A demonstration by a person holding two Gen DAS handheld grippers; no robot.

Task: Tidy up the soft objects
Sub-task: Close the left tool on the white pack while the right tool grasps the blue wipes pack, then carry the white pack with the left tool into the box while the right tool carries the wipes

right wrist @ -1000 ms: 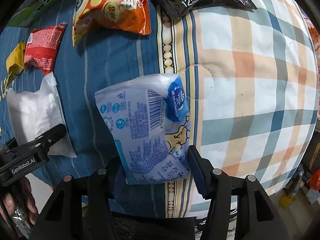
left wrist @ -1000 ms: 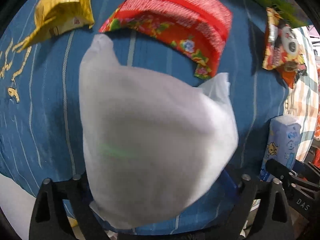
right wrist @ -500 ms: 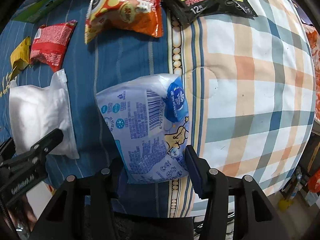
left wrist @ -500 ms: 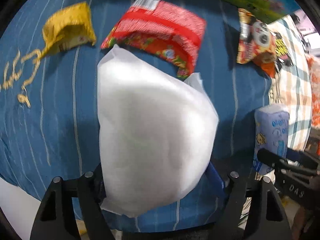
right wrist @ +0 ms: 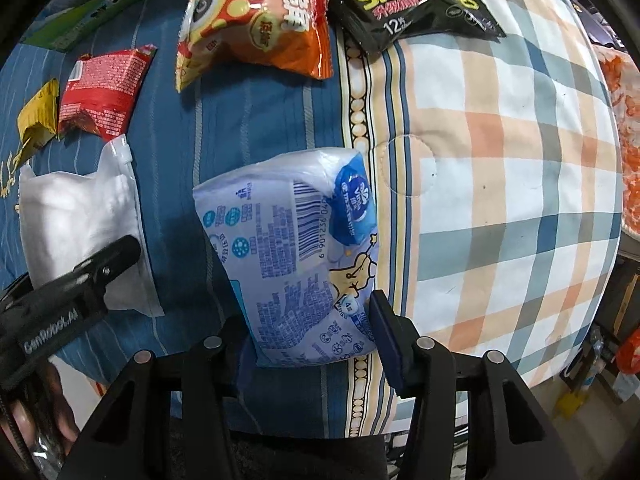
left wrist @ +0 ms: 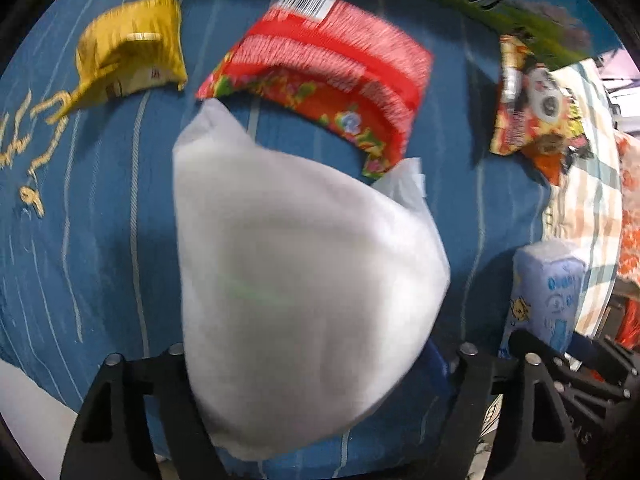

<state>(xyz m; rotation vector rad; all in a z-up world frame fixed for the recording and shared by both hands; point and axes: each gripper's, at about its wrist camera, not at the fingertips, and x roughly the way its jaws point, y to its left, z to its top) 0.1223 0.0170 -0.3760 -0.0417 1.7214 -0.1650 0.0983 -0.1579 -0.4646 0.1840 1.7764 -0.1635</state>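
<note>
Both grippers are loaded. Landmark: the blue striped cover [right wrist: 248,128], spread over what looks like a bed.

Left gripper [left wrist: 316,376]: jaws clamped on the near end of the white pouch [left wrist: 296,288]. The pouch runs straight out from the jaws, long axis along the fingers, far corner pointing at the red floral packet [left wrist: 332,76]. It looks lifted off the cover, judging by the shadow under it, but blur makes the gap hard to read. In the right wrist view the same pouch [right wrist: 80,232] sits at the cover's left side, just below the red packet [right wrist: 104,88] and the yellow packet [right wrist: 36,116].

Right gripper [right wrist: 308,340]: jaws closed narrow on the bottom edge of the blue tissue pack [right wrist: 296,256]. Pack stands out ahead of the jaws, long axis along the fingers, leaning slightly left. It hangs over the seam where the blue cover meets the plaid cushion [right wrist: 500,168].

Row at the cover's far edge: orange snack bag [right wrist: 260,20], then the black wipes pack [right wrist: 412,0] on the plaid side.

Key relation: each item is already in its own jaws, pointing toward that far row. My read is the next move is a placement, not a grasp. The left is nearer the red/yellow end, the right nearer the plaid side. Free cover lies between the two held items, so the arms could crowd each other there.
</note>
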